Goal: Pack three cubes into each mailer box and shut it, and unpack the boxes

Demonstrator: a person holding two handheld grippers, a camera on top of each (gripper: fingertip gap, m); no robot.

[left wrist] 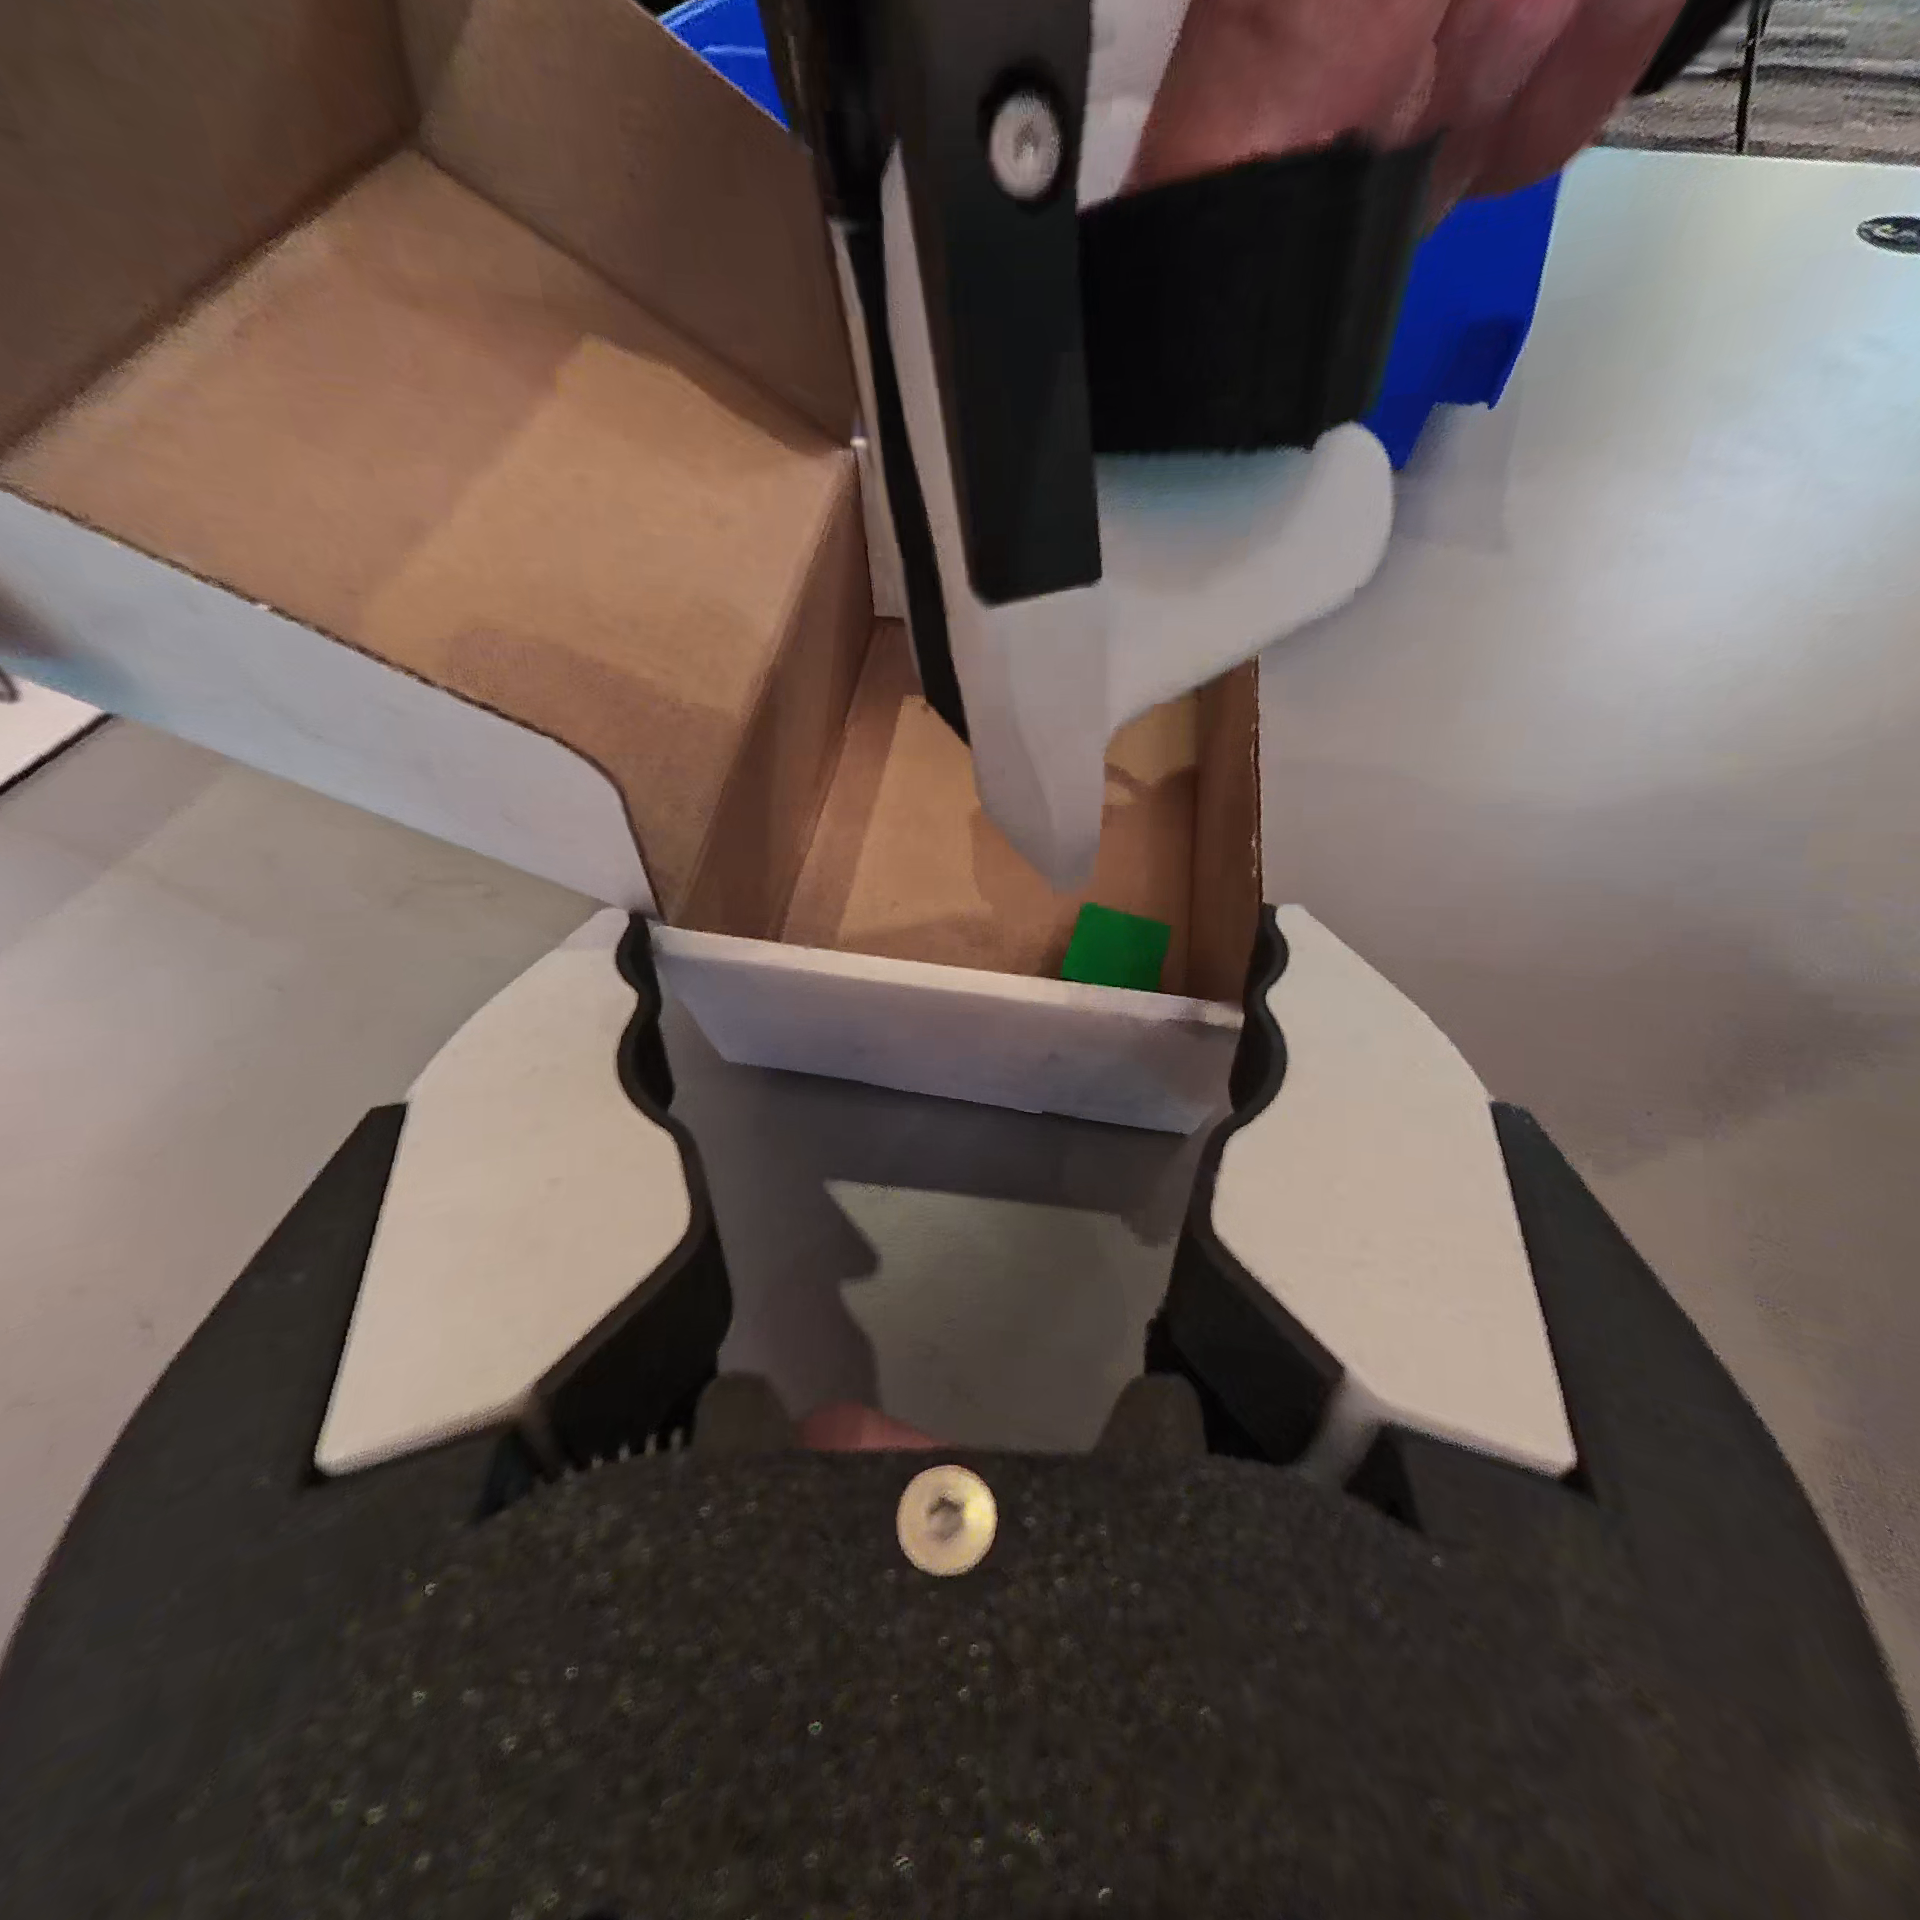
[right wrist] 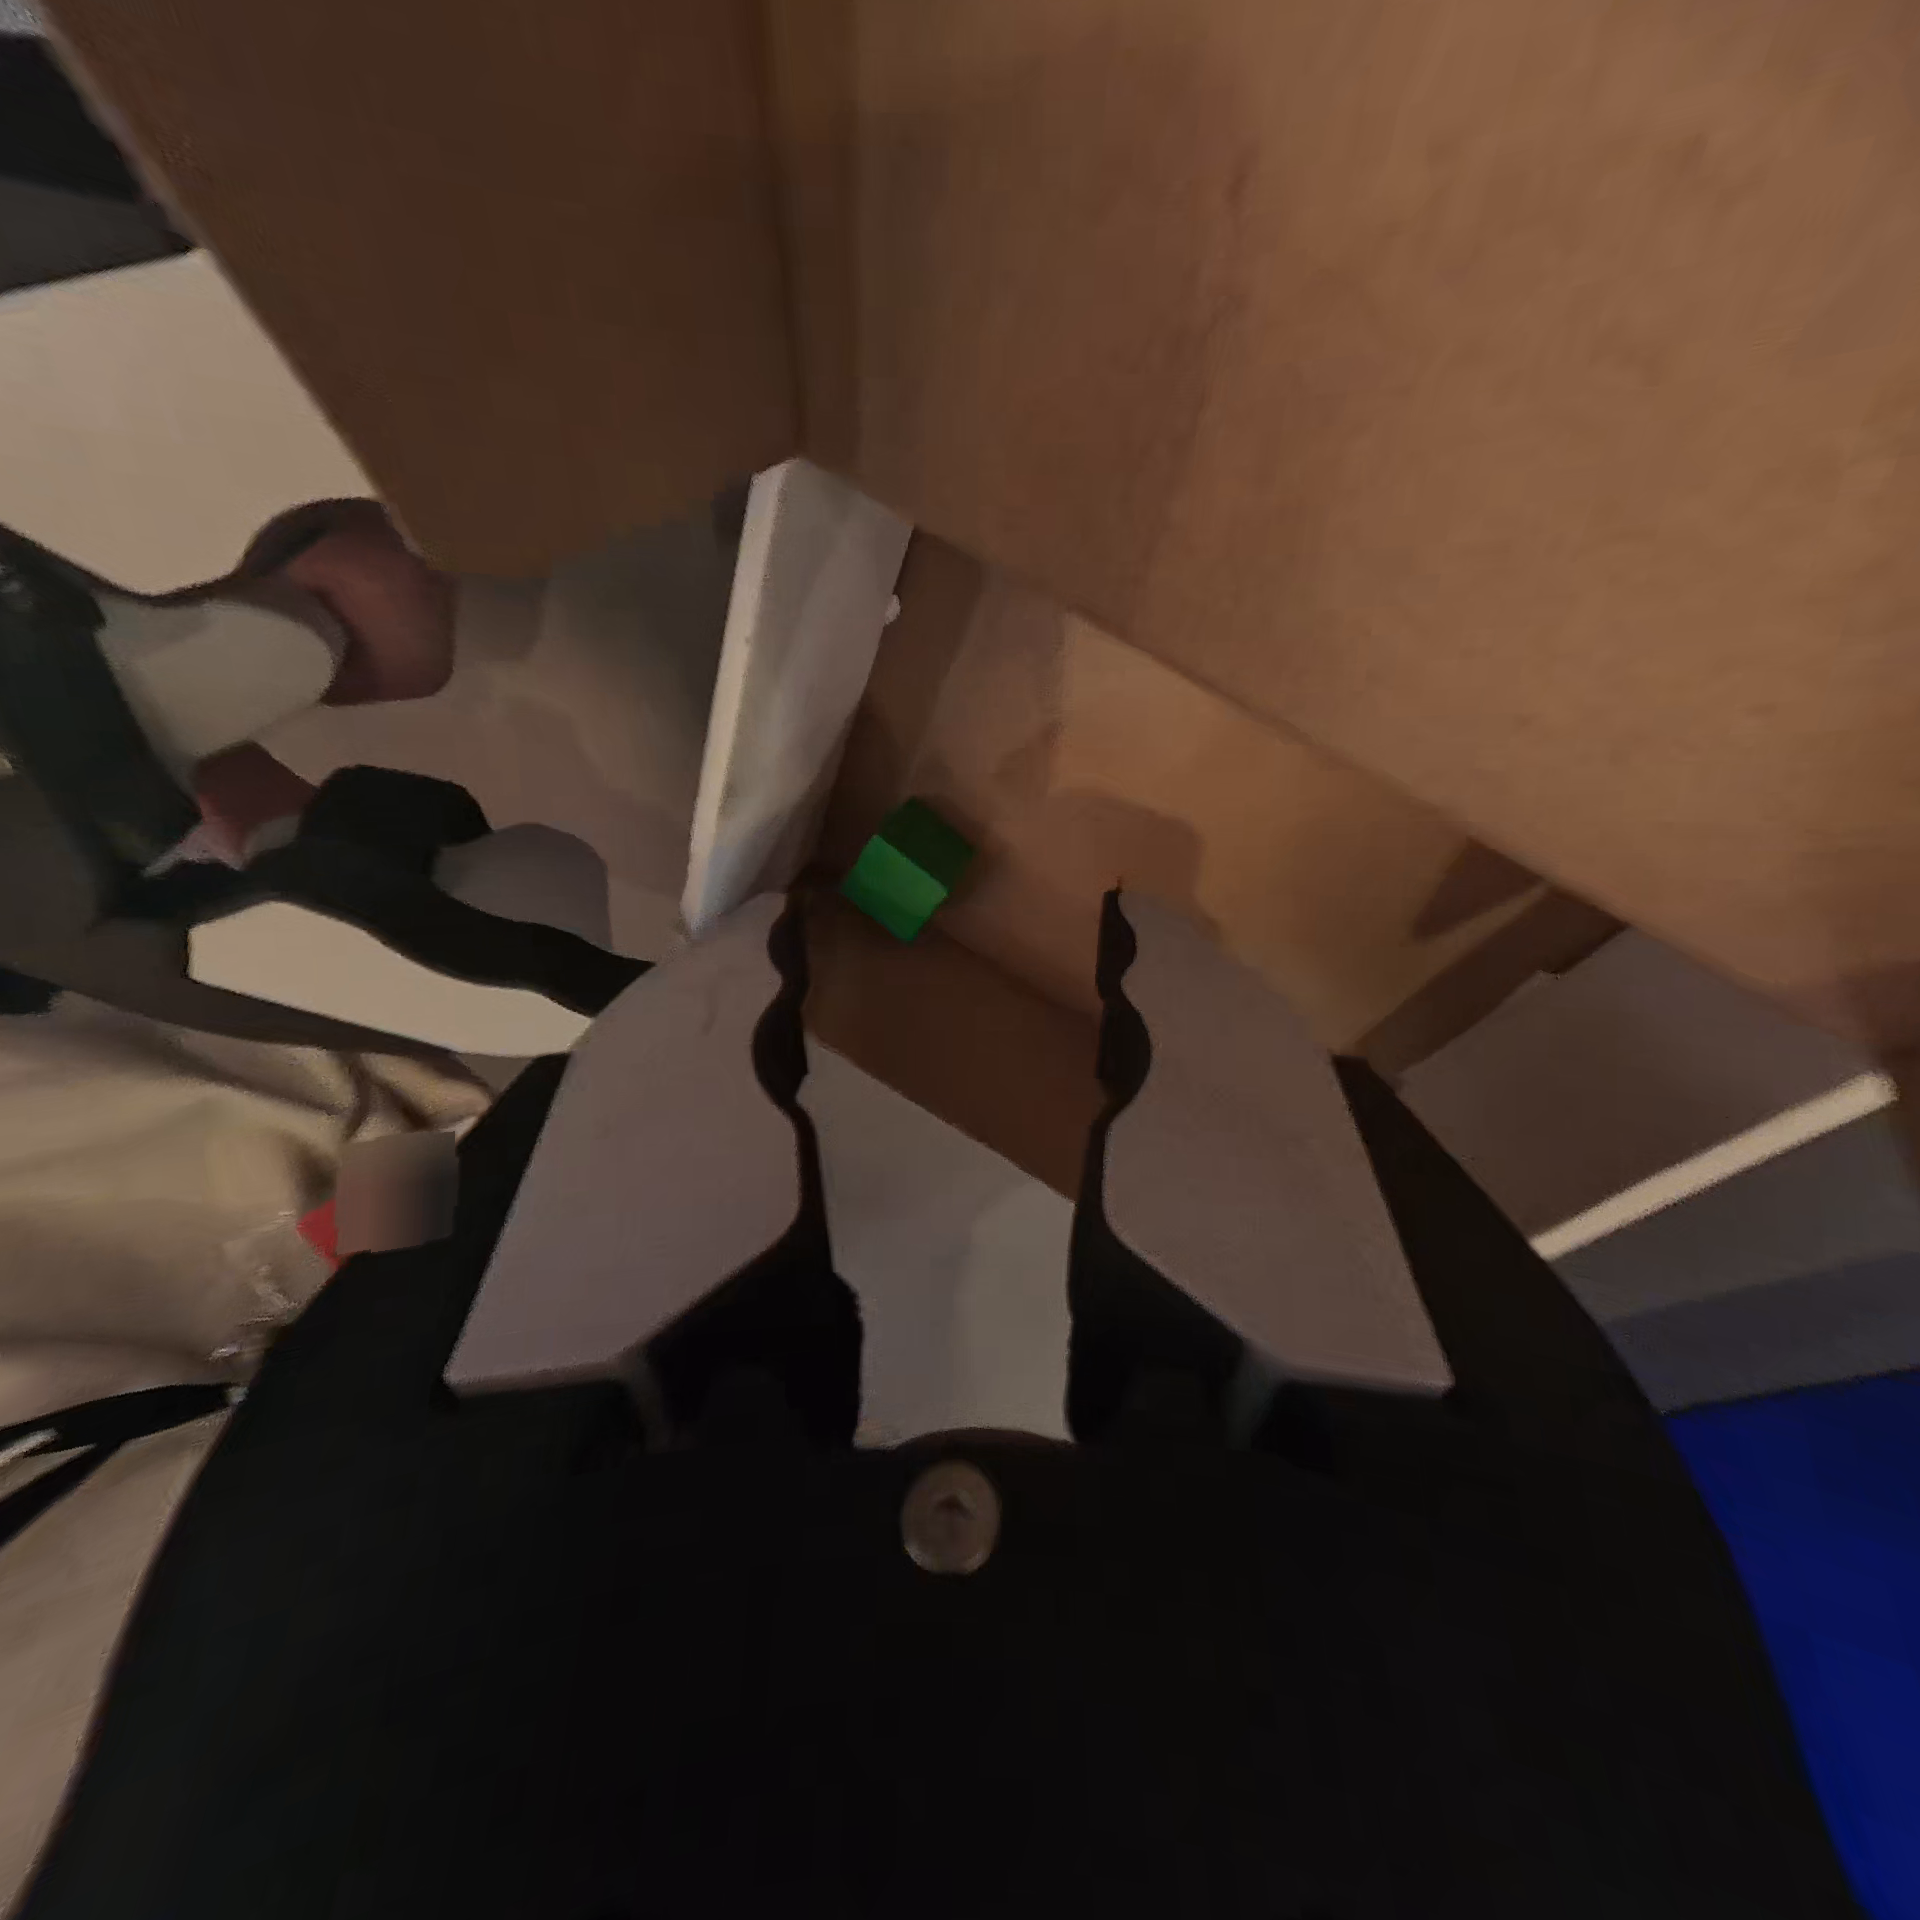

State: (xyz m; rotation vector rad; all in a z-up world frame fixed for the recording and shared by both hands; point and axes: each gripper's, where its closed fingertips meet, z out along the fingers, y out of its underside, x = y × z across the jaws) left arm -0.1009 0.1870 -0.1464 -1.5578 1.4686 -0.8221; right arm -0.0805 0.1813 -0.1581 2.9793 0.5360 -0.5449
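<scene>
White table (left wrist: 1558, 831) | one mailer box (left wrist: 935, 1049), one green cube (left wrist: 1117, 943) | left gripper (left wrist: 940, 971) probably clamping box | right gripper (right wrist: 951, 914) apart

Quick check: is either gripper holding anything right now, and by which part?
Left gripper brackets the mailer box at its near end wall; contact unclear. Right gripper is open, empty, above the green cube.
</scene>
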